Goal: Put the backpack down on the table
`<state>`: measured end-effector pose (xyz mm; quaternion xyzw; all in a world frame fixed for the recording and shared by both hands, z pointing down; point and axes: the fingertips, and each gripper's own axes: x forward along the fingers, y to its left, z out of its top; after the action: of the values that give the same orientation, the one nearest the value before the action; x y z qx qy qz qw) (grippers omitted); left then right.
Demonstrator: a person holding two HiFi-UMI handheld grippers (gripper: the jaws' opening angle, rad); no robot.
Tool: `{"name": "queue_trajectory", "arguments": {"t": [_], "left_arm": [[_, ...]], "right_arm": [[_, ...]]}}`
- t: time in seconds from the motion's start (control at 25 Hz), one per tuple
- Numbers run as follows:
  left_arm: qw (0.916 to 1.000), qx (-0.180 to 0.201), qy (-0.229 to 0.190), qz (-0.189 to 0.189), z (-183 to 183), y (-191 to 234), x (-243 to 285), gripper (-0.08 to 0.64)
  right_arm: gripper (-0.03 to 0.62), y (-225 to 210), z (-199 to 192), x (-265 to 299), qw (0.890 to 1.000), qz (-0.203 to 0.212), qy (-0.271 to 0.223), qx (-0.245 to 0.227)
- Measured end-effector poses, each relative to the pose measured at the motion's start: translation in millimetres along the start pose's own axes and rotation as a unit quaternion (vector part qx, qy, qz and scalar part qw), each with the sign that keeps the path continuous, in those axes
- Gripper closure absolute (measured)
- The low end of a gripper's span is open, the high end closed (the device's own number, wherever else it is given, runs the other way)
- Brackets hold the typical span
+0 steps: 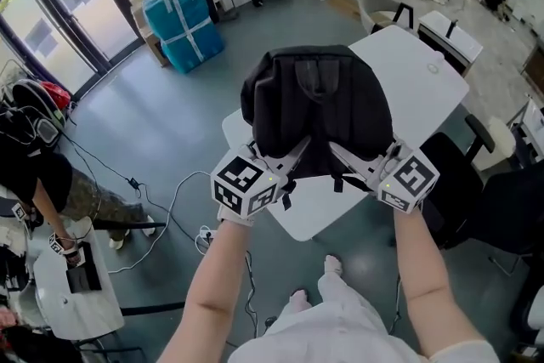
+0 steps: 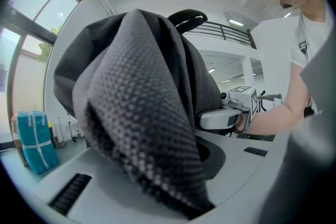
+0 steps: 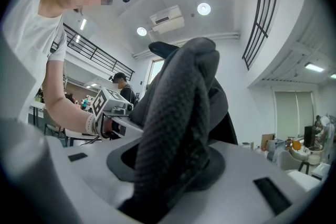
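Black fabric backpack point(image 1: 319, 106) hangs ahead of both hands over mid white surface point(image 1: 421, 68), long axis upright, w/ L hand-held gripper point(image 1: 287, 164) & R hand-held gripper point(image 1: 350, 159) each clenched on a grey mesh strap point(image 2: 142, 128) nr the near edge, equally close; move prob. straight down.

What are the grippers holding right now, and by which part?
The black backpack. The left gripper is shut on one mesh-padded shoulder strap, the right gripper on the other.
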<state>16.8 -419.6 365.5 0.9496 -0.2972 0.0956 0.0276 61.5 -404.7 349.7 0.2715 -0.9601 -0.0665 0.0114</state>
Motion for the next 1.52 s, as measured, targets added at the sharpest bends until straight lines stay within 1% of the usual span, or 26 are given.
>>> {"name": "queue_trajectory", "arguments": {"t": [0.24,0.44,0.76,0.96,1.08,1.24,1.52], "left_arm": [[0.9993,-0.028,0.024,0.0,-52,18,25,0.488],[0.9983,-0.045,0.036,-0.002,-90,31,41,0.488],[0.9974,-0.055,0.048,0.004,-136,50,57,0.489],[0.9966,-0.062,0.053,0.014,-165,54,67,0.489],[0.9963,-0.063,0.055,0.017,-178,53,70,0.489],[0.9966,-0.058,0.056,0.014,-183,53,75,0.489],[0.9959,-0.07,0.055,0.017,-197,50,73,0.488]], "right_arm": [[0.431,-14,-57,11,0.999,-0.001,0.026,0.035],[0.43,-23,-99,19,0.998,-0.011,0.039,0.05],[0.428,-31,-148,33,0.996,-0.017,0.049,0.068],[0.425,-33,-178,35,0.994,-0.027,0.066,0.078],[0.424,-32,-192,33,0.993,-0.031,0.075,0.083],[0.423,-34,-199,29,0.993,-0.037,0.07,0.088],[0.42,-29,-212,26,0.992,-0.035,0.073,0.1]]}}
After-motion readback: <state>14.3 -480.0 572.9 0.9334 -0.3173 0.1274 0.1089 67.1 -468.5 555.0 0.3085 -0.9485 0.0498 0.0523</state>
